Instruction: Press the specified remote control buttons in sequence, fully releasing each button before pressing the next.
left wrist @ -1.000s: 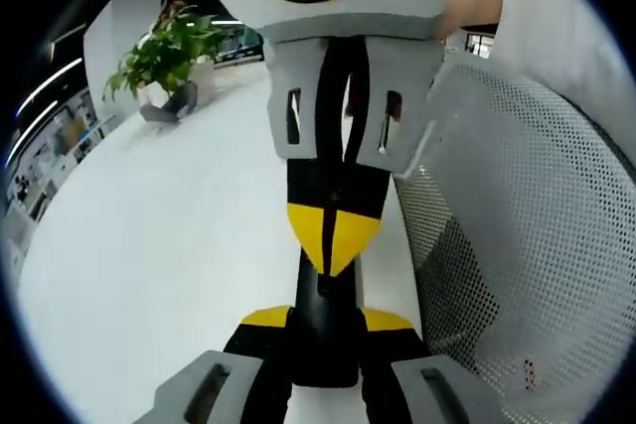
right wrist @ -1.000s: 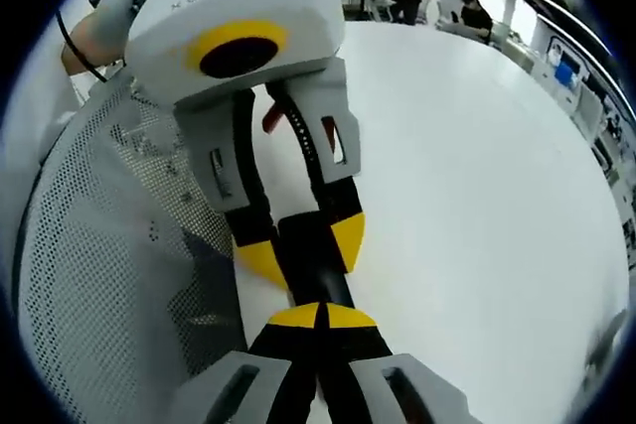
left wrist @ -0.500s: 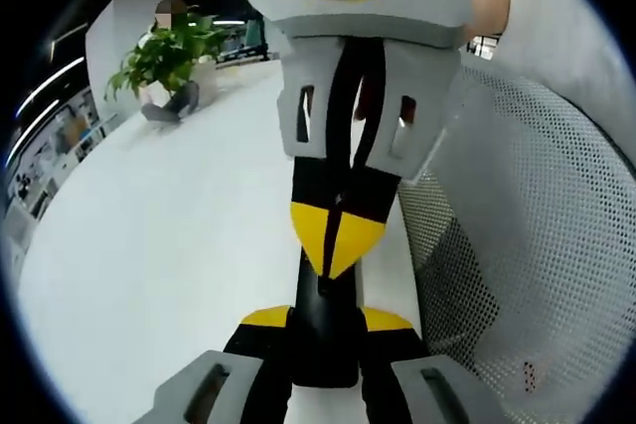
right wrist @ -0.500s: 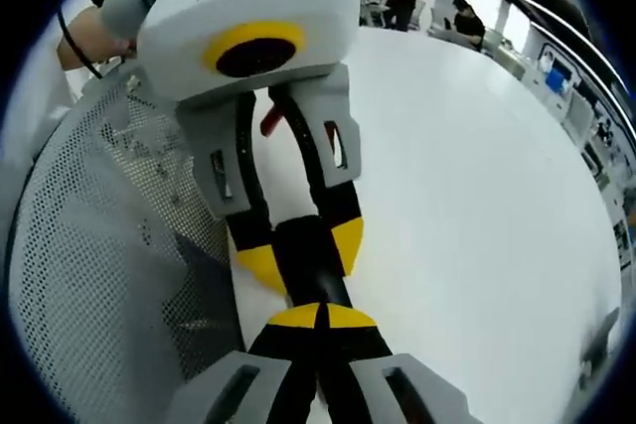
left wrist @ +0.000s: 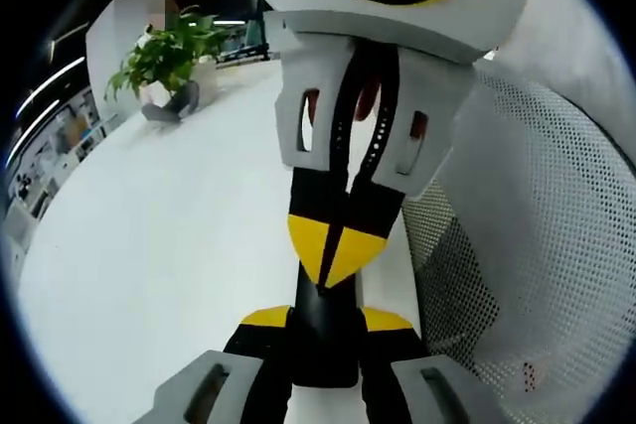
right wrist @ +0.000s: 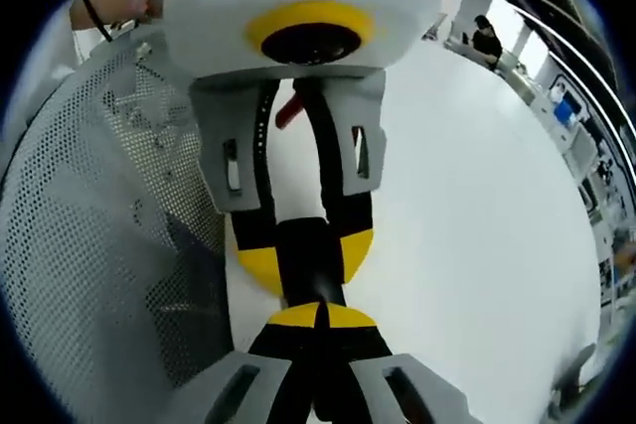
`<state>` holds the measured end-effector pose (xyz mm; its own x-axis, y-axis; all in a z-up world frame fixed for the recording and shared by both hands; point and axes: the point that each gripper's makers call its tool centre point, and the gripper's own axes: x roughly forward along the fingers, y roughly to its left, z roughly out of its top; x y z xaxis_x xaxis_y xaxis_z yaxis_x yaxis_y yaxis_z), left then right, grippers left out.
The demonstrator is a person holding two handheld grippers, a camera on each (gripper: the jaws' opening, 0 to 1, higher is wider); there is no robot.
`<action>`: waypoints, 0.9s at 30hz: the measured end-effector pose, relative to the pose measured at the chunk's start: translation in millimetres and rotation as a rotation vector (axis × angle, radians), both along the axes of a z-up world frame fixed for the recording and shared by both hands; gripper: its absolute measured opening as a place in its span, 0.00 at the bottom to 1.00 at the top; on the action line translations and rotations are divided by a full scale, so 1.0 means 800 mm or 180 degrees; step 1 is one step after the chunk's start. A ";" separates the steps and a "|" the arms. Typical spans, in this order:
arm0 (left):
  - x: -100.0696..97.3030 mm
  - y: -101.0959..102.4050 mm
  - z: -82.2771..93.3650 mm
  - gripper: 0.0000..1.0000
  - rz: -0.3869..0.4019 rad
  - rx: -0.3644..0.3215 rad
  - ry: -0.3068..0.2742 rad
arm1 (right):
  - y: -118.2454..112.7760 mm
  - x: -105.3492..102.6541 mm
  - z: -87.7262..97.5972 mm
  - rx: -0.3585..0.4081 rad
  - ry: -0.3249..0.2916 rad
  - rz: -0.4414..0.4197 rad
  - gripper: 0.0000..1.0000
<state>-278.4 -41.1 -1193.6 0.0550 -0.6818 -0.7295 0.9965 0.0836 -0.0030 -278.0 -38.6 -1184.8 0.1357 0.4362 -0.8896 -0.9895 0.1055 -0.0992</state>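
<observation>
Both jaws shut on remote (left wrist: 323, 330).

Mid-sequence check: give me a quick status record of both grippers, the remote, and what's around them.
left gripper: shut on the remote, one jaw on each side
right gripper: jaws shut, yellow tips together, meeting the remote's far end
remote: black, edge-on, held over the table; buttons cannot be made out
table: white
mesh panel: white, perforated, close beside both grippers
potted plant: at the table's far end
background: people beyond the table
</observation>
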 end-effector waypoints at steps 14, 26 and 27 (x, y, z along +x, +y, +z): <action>-0.001 0.000 0.000 0.24 0.0002 0.0076 0.0014 | 0.008 -0.010 0.000 0.0111 -0.0211 0.0047 0.00; -0.002 0.000 0.001 0.24 0.0026 0.0186 0.0007 | 0.008 -0.007 -0.002 0.0063 -0.0093 0.0007 0.00; -0.002 0.000 0.001 0.24 0.0030 0.0192 0.0007 | 0.008 -0.006 -0.001 0.0076 -0.0098 -0.0004 0.00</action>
<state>-280.3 -41.0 -1192.8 0.0594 -0.6360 -0.7694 0.9957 0.0930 0.0000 -283.1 -32.4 -1186.0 0.1634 0.4570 -0.8743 -0.9858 0.1095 -0.1270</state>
